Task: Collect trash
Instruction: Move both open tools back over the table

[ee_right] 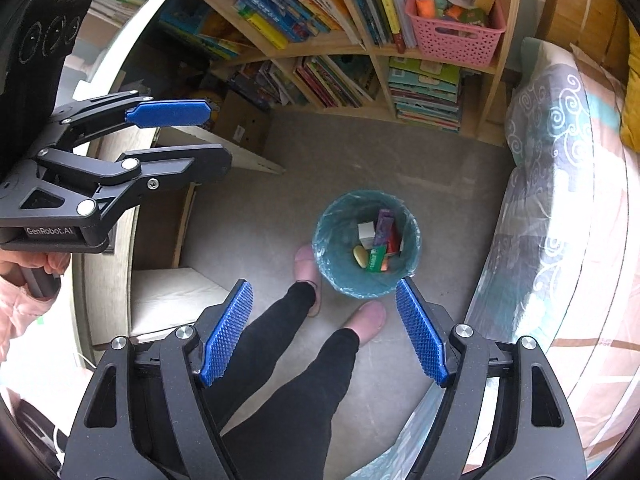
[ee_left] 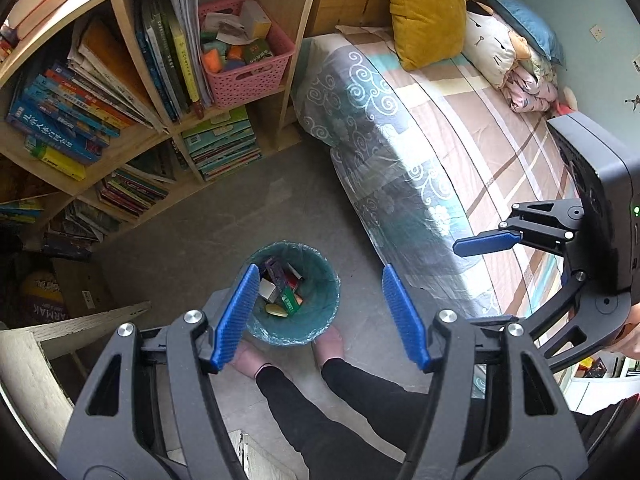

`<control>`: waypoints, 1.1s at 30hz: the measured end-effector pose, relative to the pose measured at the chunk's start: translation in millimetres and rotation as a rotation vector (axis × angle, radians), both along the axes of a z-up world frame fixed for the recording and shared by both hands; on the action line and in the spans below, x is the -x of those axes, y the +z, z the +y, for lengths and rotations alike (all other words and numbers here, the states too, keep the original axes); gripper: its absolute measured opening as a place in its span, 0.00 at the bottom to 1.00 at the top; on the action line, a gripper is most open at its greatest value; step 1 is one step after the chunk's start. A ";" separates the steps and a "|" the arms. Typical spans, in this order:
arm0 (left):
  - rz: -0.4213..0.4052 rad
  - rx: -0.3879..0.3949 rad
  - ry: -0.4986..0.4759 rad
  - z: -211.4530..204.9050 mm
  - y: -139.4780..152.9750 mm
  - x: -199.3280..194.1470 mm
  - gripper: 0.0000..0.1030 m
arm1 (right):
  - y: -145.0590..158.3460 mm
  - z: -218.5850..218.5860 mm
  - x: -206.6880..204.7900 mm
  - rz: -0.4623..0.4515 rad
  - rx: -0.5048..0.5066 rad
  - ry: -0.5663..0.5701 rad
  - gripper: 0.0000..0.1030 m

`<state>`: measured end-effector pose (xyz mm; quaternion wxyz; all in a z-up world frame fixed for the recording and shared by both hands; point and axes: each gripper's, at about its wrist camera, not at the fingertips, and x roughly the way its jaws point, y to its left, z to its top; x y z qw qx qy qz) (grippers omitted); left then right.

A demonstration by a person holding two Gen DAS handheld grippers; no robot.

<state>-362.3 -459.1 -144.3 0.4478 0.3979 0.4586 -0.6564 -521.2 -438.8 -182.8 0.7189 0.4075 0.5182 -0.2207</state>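
Left wrist view: both sets of tongs hang spread wide and empty above a lined waste bin (ee_left: 294, 294) on the grey floor.

Below the left gripper (ee_left: 320, 312), the bin sits between and just beyond its blue pads, the left pad overlapping the bin's rim in the view; nothing is between the jaws. Inside the bin lie small cartons (ee_left: 280, 280), a green packet (ee_left: 290, 300) and a yellow lump (ee_left: 276, 309). From the right wrist, the right gripper (ee_right: 324, 328) stands wide too, with the bin (ee_right: 366, 242) just beyond its tips, nearer the right pad. The person's pink slippers (ee_right: 308, 268) touch the bin's near side. A bed (ee_left: 460, 140) lies to the right, a bookshelf (ee_left: 132, 120) with a pink basket (ee_left: 248, 60) at the far left.
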 end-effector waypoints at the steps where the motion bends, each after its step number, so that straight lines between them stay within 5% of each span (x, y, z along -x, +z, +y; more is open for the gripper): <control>1: 0.000 0.003 0.004 1.1 1.8 -1.2 0.60 | 0.9 0.5 -0.4 0.001 0.003 0.000 0.73; 18: -0.076 0.089 0.219 60.3 57.4 -91.8 0.62 | 59.4 -2.7 -77.6 -0.046 0.134 0.169 0.73; 33: -0.171 0.153 0.644 173.4 93.7 -239.8 0.66 | 127.1 16.4 -259.9 -0.150 0.264 0.551 0.74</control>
